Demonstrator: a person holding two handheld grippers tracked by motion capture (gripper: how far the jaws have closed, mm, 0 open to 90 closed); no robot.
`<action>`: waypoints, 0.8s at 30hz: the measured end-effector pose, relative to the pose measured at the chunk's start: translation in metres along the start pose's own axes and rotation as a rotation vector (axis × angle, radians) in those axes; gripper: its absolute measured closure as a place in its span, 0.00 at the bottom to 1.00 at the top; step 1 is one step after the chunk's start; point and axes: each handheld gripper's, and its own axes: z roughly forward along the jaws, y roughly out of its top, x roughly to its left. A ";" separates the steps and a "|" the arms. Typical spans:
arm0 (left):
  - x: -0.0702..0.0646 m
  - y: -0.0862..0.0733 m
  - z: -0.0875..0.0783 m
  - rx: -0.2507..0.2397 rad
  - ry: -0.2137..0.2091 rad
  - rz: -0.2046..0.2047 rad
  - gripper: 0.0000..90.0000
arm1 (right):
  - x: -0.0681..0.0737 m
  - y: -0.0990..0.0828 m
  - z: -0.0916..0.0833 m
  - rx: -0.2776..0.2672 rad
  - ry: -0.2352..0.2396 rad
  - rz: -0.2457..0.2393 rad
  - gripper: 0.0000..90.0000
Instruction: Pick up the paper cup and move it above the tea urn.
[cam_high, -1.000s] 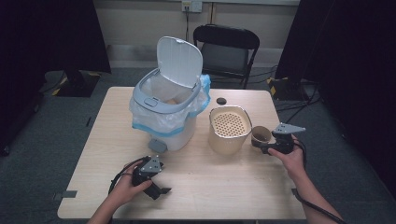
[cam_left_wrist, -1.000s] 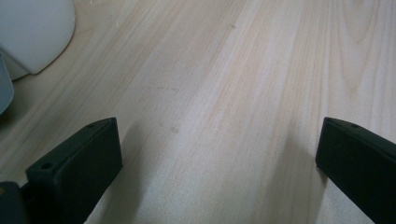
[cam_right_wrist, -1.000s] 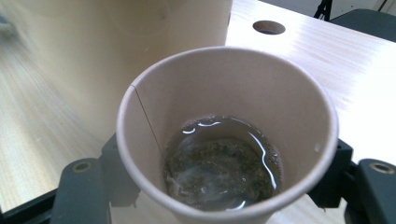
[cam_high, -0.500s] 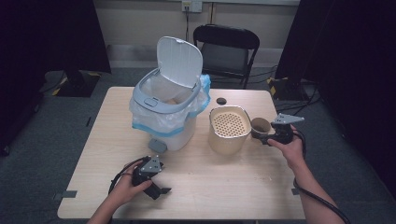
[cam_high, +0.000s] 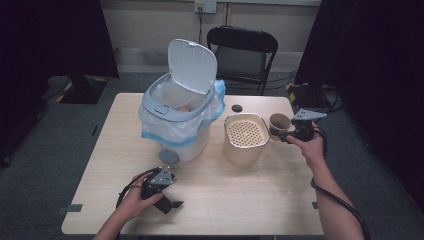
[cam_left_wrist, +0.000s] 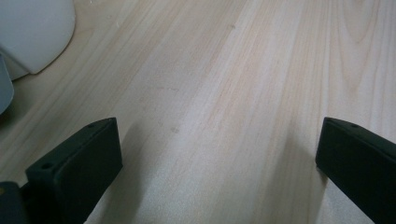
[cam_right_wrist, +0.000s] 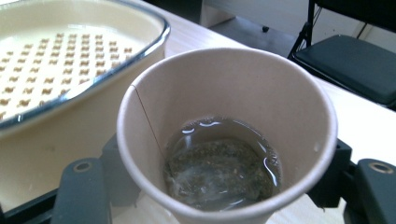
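My right gripper (cam_high: 284, 135) is shut on a brown paper cup (cam_high: 278, 125), held off the table just right of the cream strainer pot (cam_high: 245, 140). In the right gripper view the cup (cam_right_wrist: 224, 130) stands upright between the jaws, with a soaked tea bag (cam_right_wrist: 219, 170) lying in a little liquid at its bottom and a thin string up its inner wall. The pot's perforated lid (cam_right_wrist: 51, 60) lies close on the left. My left gripper (cam_high: 172, 204) rests on the table near the front edge, open, its jaws wide apart over bare wood (cam_left_wrist: 219, 116).
A white pedal bin (cam_high: 177, 120) with its lid up and a clear-blue liner stands left of the pot. A small dark disc (cam_high: 237, 108) lies on the table behind the pot. A black folding chair (cam_high: 242, 55) stands beyond the far edge.
My right gripper has lifted the cup and carried it up and toward the strainer pot. The left hand has stayed still.
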 end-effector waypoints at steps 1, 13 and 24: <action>0.000 0.000 0.000 0.001 0.000 0.000 0.00 | -0.001 0.002 0.000 0.001 0.000 -0.003 0.32; 0.000 0.000 0.000 0.001 0.000 0.001 0.00 | -0.012 0.024 0.004 0.010 -0.038 -0.055 0.32; 0.000 0.000 0.000 0.000 0.000 0.000 0.00 | -0.008 0.054 0.008 0.000 -0.054 -0.165 0.32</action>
